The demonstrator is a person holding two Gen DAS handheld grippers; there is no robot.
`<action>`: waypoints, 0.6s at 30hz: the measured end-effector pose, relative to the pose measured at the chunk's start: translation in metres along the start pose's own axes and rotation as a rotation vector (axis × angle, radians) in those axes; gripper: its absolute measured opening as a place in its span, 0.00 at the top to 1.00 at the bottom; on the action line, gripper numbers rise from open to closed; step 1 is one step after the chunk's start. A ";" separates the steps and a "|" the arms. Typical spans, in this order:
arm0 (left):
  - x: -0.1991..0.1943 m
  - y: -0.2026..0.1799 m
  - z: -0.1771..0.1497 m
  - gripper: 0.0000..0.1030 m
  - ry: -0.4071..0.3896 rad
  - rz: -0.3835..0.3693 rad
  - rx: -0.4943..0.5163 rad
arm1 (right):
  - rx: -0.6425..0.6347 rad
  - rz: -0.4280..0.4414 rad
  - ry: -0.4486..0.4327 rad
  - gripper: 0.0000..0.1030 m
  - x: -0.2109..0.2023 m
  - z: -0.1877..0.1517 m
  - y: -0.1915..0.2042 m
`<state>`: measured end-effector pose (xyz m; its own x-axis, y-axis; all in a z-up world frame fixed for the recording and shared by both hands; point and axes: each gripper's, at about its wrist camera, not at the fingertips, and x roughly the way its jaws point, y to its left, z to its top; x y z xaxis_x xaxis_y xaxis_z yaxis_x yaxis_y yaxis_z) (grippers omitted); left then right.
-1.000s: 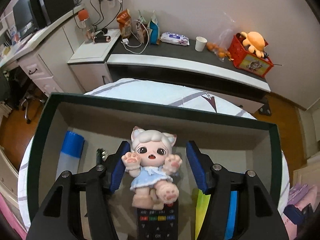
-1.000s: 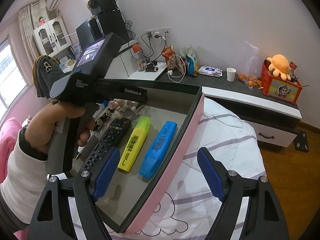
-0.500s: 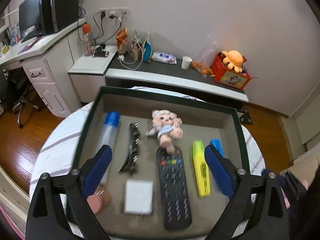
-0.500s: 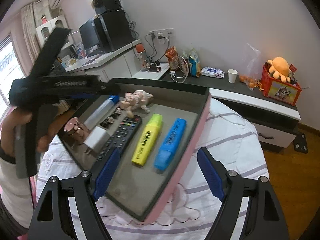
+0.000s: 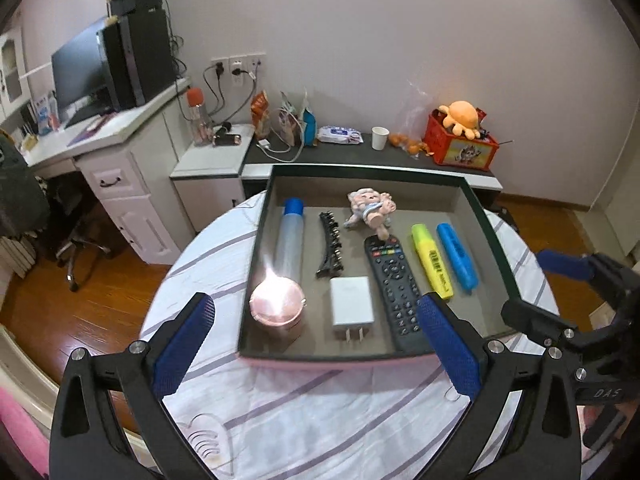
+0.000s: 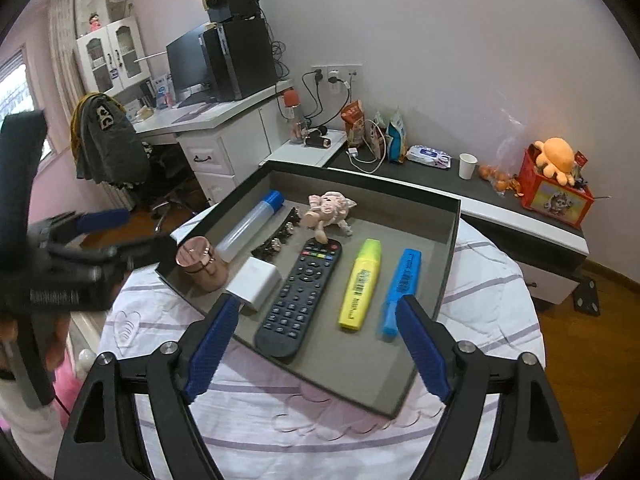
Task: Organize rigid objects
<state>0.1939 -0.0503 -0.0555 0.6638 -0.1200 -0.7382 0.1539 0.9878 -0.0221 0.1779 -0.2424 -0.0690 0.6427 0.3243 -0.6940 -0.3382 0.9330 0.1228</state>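
The left gripper [image 5: 316, 334] hung wide open over the near edge of the tray [image 5: 486, 216] on the round table [image 5: 304, 404]. Inside lay a figurine [image 5: 370, 210], its foot touching a remote [image 5: 394, 290], beside yellow [image 5: 432, 260] and blue highlighters [image 5: 456, 254], a white charger [image 5: 351, 306], a pink jar [image 5: 277, 308], a blue-capped tube [image 5: 290, 240] and a hair clip [image 5: 330, 248].

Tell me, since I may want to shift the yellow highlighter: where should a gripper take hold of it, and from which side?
Probably across the middle of the yellow highlighter, coming straight down from above. It lies flat on the tray floor, its long sides are near-parallel, and visible gaps separate it from the remote and the blue highlighter, leaving room for fingers.
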 end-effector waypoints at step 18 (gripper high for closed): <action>0.021 0.008 0.001 0.00 0.068 0.020 0.045 | 0.102 -0.197 0.075 0.00 0.012 0.011 0.028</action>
<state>0.2093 -0.0454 -0.0702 0.6157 -0.0921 -0.7826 0.1754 0.9842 0.0222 0.1842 -0.2104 -0.0659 0.6355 0.1257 -0.7618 -0.1379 0.9893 0.0482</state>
